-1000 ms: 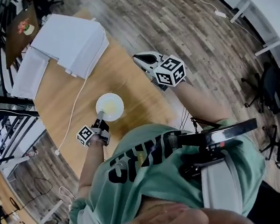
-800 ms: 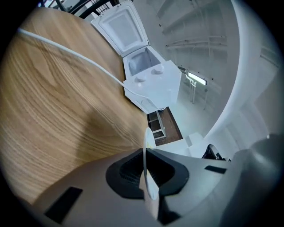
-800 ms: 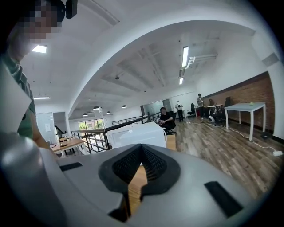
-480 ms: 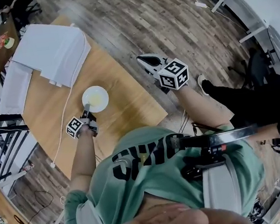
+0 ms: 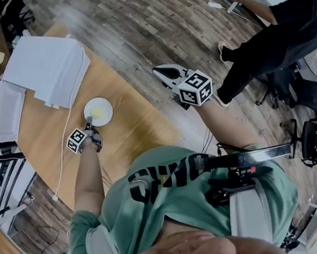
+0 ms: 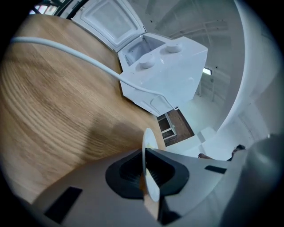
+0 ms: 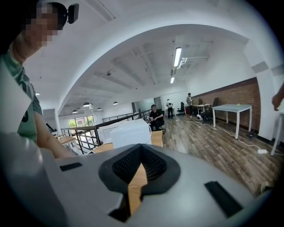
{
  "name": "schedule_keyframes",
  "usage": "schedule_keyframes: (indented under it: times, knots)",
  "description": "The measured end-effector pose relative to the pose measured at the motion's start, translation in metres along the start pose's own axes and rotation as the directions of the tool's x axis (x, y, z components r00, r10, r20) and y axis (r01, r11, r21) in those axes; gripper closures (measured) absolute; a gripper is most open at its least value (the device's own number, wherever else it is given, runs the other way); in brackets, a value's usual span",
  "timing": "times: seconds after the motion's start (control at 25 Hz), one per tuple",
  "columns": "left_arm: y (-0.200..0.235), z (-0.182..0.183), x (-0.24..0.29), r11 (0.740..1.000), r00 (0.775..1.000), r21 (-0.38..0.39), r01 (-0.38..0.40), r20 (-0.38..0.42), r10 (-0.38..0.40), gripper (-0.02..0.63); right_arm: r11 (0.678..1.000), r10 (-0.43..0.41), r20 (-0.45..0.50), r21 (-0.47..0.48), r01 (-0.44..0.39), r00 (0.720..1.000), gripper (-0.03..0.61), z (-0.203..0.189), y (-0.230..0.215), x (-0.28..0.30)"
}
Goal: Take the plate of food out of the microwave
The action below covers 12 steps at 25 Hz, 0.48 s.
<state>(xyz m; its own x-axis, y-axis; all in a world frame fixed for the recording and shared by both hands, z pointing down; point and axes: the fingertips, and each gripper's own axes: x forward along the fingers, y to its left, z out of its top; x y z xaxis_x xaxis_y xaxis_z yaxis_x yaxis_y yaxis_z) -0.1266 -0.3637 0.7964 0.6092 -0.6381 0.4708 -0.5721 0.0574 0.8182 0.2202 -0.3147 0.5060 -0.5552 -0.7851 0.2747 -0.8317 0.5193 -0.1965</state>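
In the head view, the plate (image 5: 98,111) is round and white, with pale yellow food in its middle. It is over the wooden table (image 5: 135,126), outside the white microwave (image 5: 49,65) and near it. I cannot tell if it rests on the wood or hangs just above it. The left gripper (image 5: 89,124) meets the plate's near rim. The right gripper (image 5: 161,72) is well apart, past the table's edge and above the floor.

In the left gripper view, the jaws are clamped on the plate (image 6: 149,146). It shows edge-on as a thin white rim between the black pads. Behind it stands the microwave (image 6: 164,75) with its door (image 6: 111,20) open. A white cable (image 6: 66,51) runs over the table (image 6: 49,115).

In the right gripper view, the right gripper (image 7: 141,155) has its jaws pressed together with nothing between them. The microwave (image 7: 128,131) stands well behind.
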Motion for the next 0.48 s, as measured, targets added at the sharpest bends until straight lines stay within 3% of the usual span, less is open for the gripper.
schedule_keyframes:
  times: [0.08,0.16,0.24,0.28,0.36,0.44,0.48]
  knots:
    - [-0.004,0.007,0.008,0.998,1.000,0.051,-0.024,0.005,0.024,0.597,1.000,-0.010,-0.002,0.003,0.010,1.000,0.572,-0.002,-0.006,-0.005]
    - [-0.008,0.011,0.019,0.985,0.996,0.152,-0.083,-0.013,0.086,0.592,1.000,-0.023,-0.002,0.009,0.023,1.000,0.572,-0.003,-0.013,-0.011]
    - [-0.003,0.011,0.028,0.944,0.978,0.274,-0.181,-0.047,0.202,0.556,0.999,-0.038,-0.001,0.016,0.038,0.999,0.572,-0.006,-0.021,-0.018]
    - [0.002,0.009,0.031,0.910,0.961,0.342,-0.234,-0.063,0.271,0.535,0.999,-0.045,0.000,0.019,0.045,0.999,0.572,-0.007,-0.024,-0.020]
    - [0.009,0.006,0.034,0.816,0.917,0.489,-0.307,-0.079,0.391,0.531,0.998,-0.053,0.005,0.023,0.053,0.999,0.572,-0.008,-0.029,-0.021]
    - [0.011,0.005,0.036,0.725,0.885,0.604,-0.331,-0.069,0.461,0.515,0.998,-0.054,0.014,0.029,0.053,0.998,0.572,-0.008,-0.033,-0.021]
    - [0.010,0.005,0.037,0.698,0.877,0.632,-0.335,-0.061,0.476,0.511,0.998,-0.052,0.019,0.032,0.052,0.998,0.572,-0.007,-0.035,-0.021]
